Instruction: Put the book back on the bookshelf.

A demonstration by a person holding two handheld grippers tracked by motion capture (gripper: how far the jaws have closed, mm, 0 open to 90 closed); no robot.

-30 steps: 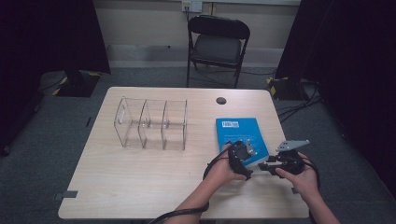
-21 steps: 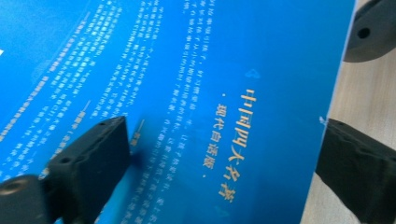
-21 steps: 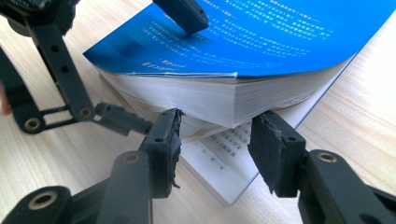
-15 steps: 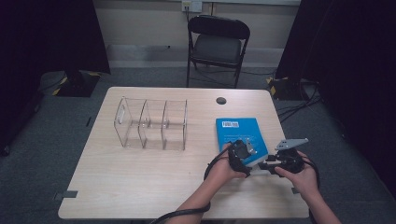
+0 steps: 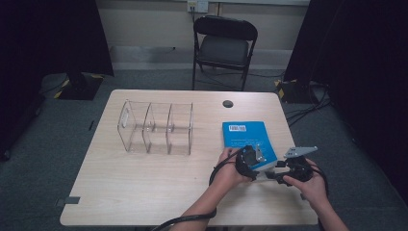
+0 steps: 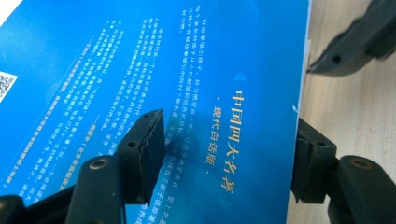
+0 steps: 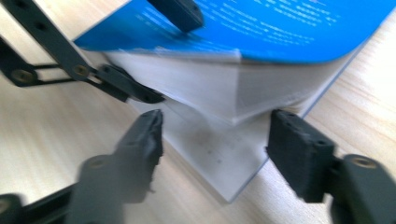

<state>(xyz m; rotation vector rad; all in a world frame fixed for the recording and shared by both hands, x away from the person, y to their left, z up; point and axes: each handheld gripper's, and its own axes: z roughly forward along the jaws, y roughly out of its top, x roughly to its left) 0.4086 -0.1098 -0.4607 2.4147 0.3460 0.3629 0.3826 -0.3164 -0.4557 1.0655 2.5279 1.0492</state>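
Observation:
A blue book lies on the table's right side, back cover up, white and gold print showing. My left gripper is at its near corner, one jaw on the cover, the other under the lifted block of pages. Its jaws have just been closing and now hold that block raised. My right gripper faces the same corner from the right. Its jaws have just been opening and stand apart, with the bottom leaf flat on the table between them, untouched.
A clear acrylic organiser with three compartments stands left of the book. A round cable hole sits near the table's far edge, and a black folding chair stands behind it. Bare wooden table spreads to the left.
Both hands stay at the book's near corner. The high view is too small to show any jaw movement.

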